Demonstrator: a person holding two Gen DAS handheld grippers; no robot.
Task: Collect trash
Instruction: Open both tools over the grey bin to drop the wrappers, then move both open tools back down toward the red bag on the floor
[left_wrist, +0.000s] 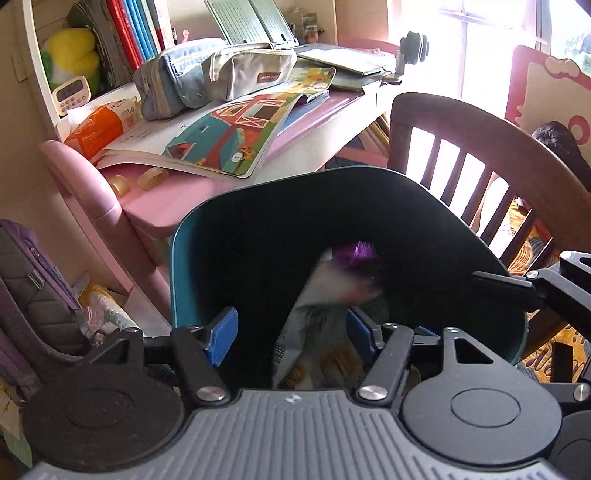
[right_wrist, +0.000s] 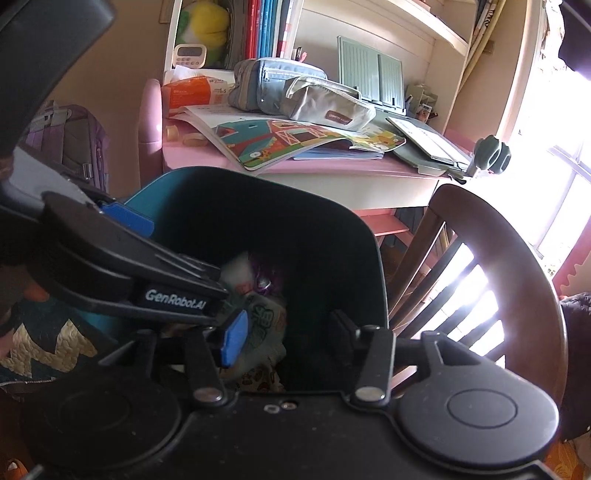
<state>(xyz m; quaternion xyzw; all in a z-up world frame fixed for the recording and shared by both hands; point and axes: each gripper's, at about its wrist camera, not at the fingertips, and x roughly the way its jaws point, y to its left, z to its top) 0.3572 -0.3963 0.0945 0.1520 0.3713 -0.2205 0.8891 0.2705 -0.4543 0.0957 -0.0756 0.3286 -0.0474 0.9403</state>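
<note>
Both my left gripper (left_wrist: 290, 332) and right gripper (right_wrist: 288, 338) hang with jaws apart over the teal bin (left_wrist: 177, 258), the crumpled wrapper (left_wrist: 314, 317) dropping inside, so I judge the drop done and should next fetch more trash.

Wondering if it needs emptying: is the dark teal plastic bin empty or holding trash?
Holding trash: the dark teal plastic bin contains crumpled wrappers, visible in both views. How full, cannot tell.

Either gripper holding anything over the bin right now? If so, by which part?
Nothing held. The left gripper is open above the teal bin; the blurred wrapper sits between its fingers, ungripped. The right gripper is open and empty.
</note>
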